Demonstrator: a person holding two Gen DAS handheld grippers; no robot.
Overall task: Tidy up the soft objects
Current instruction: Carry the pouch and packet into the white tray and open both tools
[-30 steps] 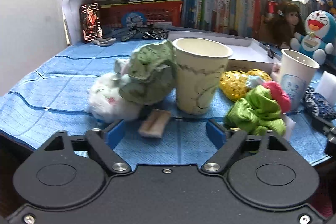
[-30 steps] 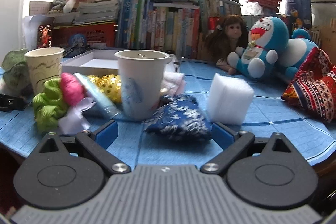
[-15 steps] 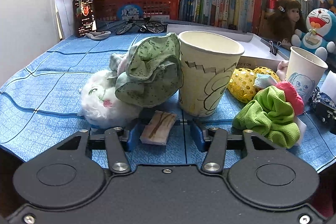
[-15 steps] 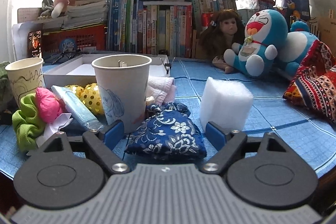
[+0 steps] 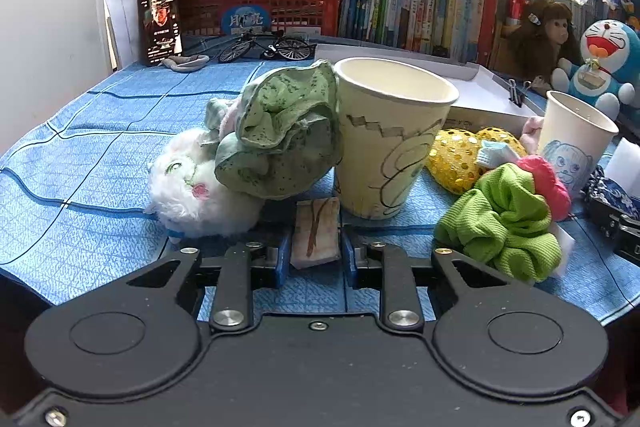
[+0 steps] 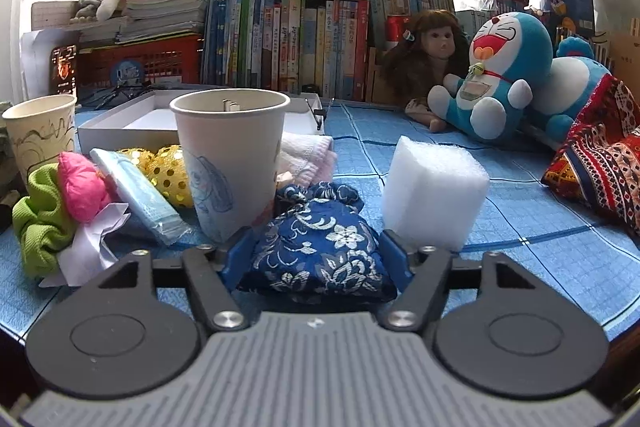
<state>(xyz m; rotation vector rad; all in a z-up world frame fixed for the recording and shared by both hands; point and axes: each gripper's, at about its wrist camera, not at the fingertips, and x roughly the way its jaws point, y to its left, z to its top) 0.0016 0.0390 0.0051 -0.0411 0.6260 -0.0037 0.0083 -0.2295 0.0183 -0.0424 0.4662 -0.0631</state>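
On my left wrist view, the left gripper [image 5: 315, 259] is clamped on a small beige pad [image 5: 316, 233] lying on the blue cloth [image 5: 100, 155], just in front of the yellowish paper cup [image 5: 390, 139] and the white plush cat [image 5: 200, 187]. On my right wrist view, the right gripper [image 6: 316, 259] is half open and closing, its blue pads flanking the blue floral pouch [image 6: 316, 255] on the cloth, between the white paper cup [image 6: 232, 167] and the white foam block [image 6: 434, 193].

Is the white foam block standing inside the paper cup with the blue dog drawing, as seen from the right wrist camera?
No, the white foam block stands on the blue cloth beside the paper cup.
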